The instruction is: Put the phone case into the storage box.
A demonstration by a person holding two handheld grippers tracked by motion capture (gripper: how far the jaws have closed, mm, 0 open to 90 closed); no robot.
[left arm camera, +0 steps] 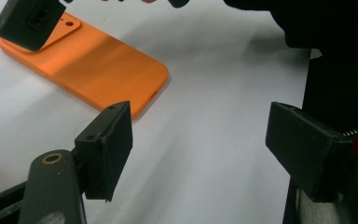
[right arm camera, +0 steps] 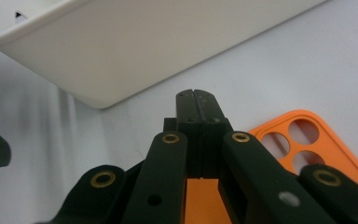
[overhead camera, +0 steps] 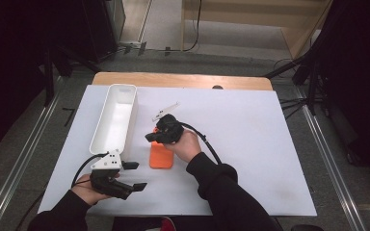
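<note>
An orange phone case [overhead camera: 161,156] lies flat on the white sheet, just right of a long white tray [overhead camera: 123,87]. My right gripper [overhead camera: 150,138] hovers over the case's far end, jaws pressed shut with nothing between them. In the right gripper view the shut tips [right arm camera: 196,100] point toward the tray's wall [right arm camera: 121,51], and the case's camera holes [right arm camera: 326,149] show below at right. My left gripper [overhead camera: 136,175] rests near the front left of the sheet, open and empty. Seen from the left gripper [left arm camera: 205,149], the case [left arm camera: 88,70] lies ahead at upper left, under the right gripper [left arm camera: 25,23].
The white sheet [overhead camera: 250,144] covers most of a wooden table [overhead camera: 183,79]; its right half is bare. The tray looks empty. Black stands and cables line the floor on both sides, with dark curtains beyond.
</note>
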